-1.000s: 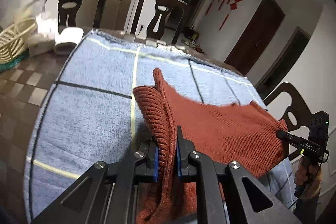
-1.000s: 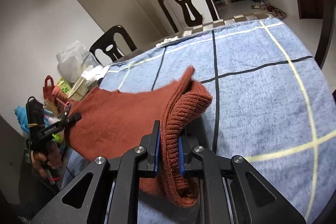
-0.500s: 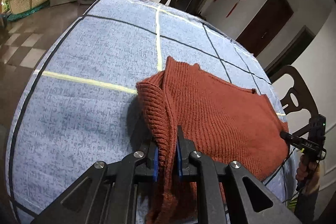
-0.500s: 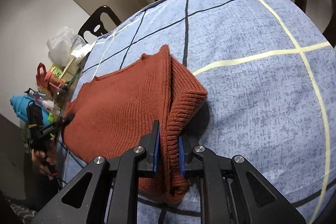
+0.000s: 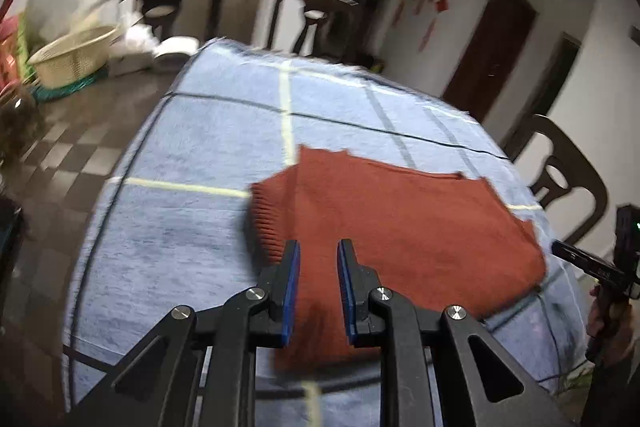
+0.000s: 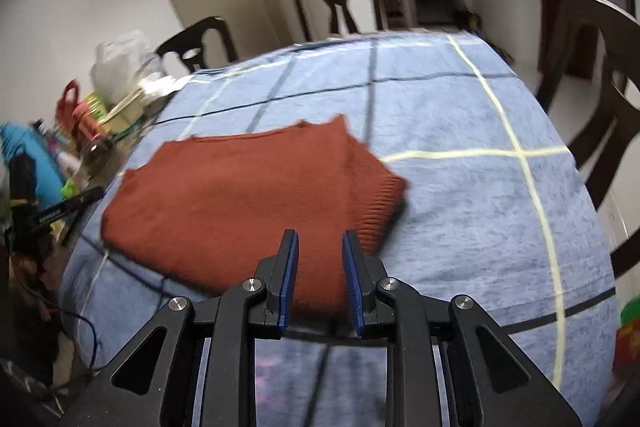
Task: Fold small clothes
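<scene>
A rust-red knitted sweater (image 5: 400,227) lies folded flat on the blue checked tablecloth (image 5: 192,155); it also shows in the right wrist view (image 6: 240,199). My left gripper (image 5: 318,251) is open and empty, just above the sweater's near left edge by the ribbed cuff (image 5: 268,223). My right gripper (image 6: 320,243) is open and empty above the sweater's near right edge, beside the ribbed cuff (image 6: 380,211). The right gripper is also seen at the far right of the left wrist view (image 5: 592,263), and the left gripper at the far left of the right wrist view (image 6: 60,211).
Dark wooden chairs (image 5: 316,19) stand around the table. A cream basket (image 5: 76,55) and white items sit on the far left corner. Bags and bottles (image 6: 80,115) crowd the table's left side in the right wrist view. A chair (image 6: 600,107) stands close on the right.
Both grippers have opened and let go of the sweater, which now lies flat on the tablecloth. Both have pulled back and risen a little from it.
</scene>
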Motion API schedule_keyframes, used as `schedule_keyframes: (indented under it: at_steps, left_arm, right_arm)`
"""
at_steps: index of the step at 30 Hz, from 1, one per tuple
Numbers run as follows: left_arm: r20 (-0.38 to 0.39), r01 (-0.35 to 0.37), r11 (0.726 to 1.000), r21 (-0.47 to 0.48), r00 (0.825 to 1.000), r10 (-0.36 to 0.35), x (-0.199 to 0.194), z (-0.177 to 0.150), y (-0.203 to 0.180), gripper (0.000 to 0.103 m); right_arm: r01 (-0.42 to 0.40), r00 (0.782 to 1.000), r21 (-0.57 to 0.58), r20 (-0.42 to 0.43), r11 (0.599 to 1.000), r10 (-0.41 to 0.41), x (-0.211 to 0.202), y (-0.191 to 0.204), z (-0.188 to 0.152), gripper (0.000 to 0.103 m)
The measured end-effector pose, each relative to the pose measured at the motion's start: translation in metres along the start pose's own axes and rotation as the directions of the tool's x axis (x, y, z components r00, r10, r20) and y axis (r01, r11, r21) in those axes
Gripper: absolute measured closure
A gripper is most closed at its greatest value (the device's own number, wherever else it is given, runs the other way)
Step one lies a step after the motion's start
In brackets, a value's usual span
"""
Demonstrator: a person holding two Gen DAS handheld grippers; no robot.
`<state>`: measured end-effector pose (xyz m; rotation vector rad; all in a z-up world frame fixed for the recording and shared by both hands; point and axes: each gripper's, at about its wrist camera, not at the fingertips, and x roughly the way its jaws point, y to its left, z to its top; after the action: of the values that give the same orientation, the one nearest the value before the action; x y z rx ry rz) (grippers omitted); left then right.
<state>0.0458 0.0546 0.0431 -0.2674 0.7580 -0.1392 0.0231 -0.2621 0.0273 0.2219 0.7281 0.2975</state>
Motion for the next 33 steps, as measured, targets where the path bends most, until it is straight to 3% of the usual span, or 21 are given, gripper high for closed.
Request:
schedule_keyframes:
  at_steps: [4,6,8,10,13,16,18,20,25,28,30,33]
  left_arm:
    - [-0.036,0.076,0.997,0.019,0.996,-0.075,0.015,-0.014,-0.016,0.082]
    - [-0.087,0.052,0.998,0.039,0.995,-0.048,0.03,-0.023,-0.022,0.082]
    - [-0.089,0.039,0.998,0.058,0.995,-0.034,0.033,-0.027,-0.025,0.082]
    - [-0.079,0.035,0.997,0.075,0.996,-0.029,0.029,-0.026,-0.033,0.082]
    - [-0.065,0.099,0.99,0.104,0.994,-0.092,0.025,-0.023,-0.051,0.082]
    - [-0.084,0.144,0.98,0.135,0.988,-0.133,0.036,-0.024,-0.071,0.081]
    - [-0.126,0.159,0.976,0.147,0.982,-0.141,0.047,-0.03,-0.078,0.081]
    - [-0.155,0.147,0.976,0.164,0.98,-0.122,0.056,-0.038,-0.081,0.081]
    - [-0.123,0.139,0.977,0.159,0.985,-0.12,0.044,-0.029,-0.078,0.081]
    - [-0.092,0.082,0.987,0.14,0.993,-0.069,0.046,-0.019,-0.066,0.081]
    - [-0.108,0.025,0.992,0.125,0.994,-0.012,0.053,-0.014,-0.056,0.081]
    - [-0.083,0.025,0.995,0.1,0.996,-0.016,0.048,-0.005,-0.048,0.081]
  right_arm:
    - [0.059,0.994,-0.04,-0.094,0.997,-0.063,0.028,0.004,-0.014,0.08]
    - [0.076,0.994,-0.062,-0.078,0.995,-0.081,0.027,0.009,-0.015,0.08]
    - [0.087,0.995,-0.082,-0.049,0.993,-0.091,0.019,0.019,-0.01,0.08]
    - [0.054,0.998,-0.097,-0.02,0.994,-0.056,0.016,0.032,-0.007,0.08]
    - [-0.018,1.0,-0.152,-0.019,0.988,0.015,0.025,0.057,-0.005,0.08]
    - [-0.037,0.997,-0.207,-0.07,0.978,0.022,0.053,0.078,-0.009,0.08]
    - [-0.007,0.994,-0.24,-0.109,0.971,-0.02,0.068,0.082,-0.017,0.081]
    - [-0.008,0.996,-0.259,-0.09,0.966,-0.016,0.062,0.083,-0.016,0.08]
    - [0.028,0.999,-0.203,-0.022,0.979,-0.033,0.049,0.065,-0.006,0.08]
    - [0.073,0.995,-0.153,-0.063,0.986,-0.083,0.061,0.043,-0.002,0.08]
    - [0.052,0.997,-0.121,-0.043,0.991,-0.057,0.054,0.038,0.006,0.08]
    - [0.086,0.996,-0.11,0.005,0.99,-0.086,0.049,0.032,0.019,0.08]
